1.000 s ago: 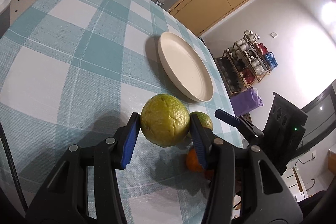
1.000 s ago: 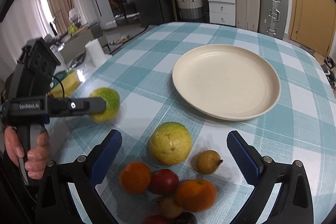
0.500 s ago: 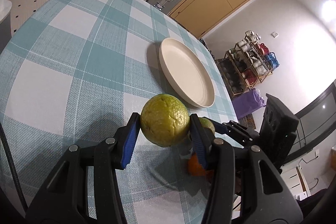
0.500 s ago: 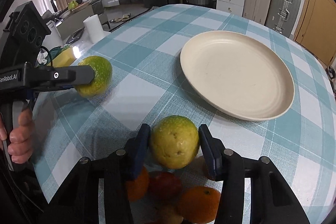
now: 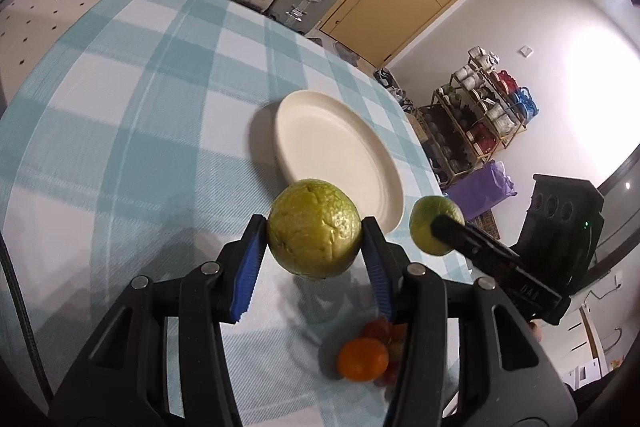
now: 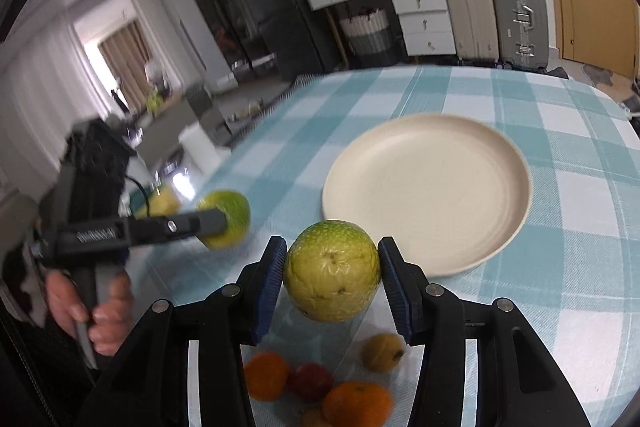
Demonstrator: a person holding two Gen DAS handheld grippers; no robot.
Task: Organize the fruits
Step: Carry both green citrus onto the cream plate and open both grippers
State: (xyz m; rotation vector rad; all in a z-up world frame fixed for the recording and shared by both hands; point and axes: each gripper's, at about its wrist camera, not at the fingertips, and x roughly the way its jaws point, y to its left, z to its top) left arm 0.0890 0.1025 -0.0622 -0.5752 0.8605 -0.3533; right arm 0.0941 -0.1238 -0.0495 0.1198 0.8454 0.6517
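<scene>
Two green fruits (image 5: 314,233) (image 6: 332,273) between gripper pads (image 5: 250,267).

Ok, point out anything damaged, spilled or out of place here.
Nothing spilled or askew. The plate sits flat and bare on the checked tablecloth. The green fruit in the left gripper has wrinkled, cracked-looking skin; the yellow-green fruit in the right gripper is dimpled too, otherwise intact.

we find no legible text. white lettering on the black left gripper (image 6: 224,223) arm in right wrist view is too blurred; same w/ small print on the black right gripper (image 5: 436,227) arm, left wrist view.
</scene>
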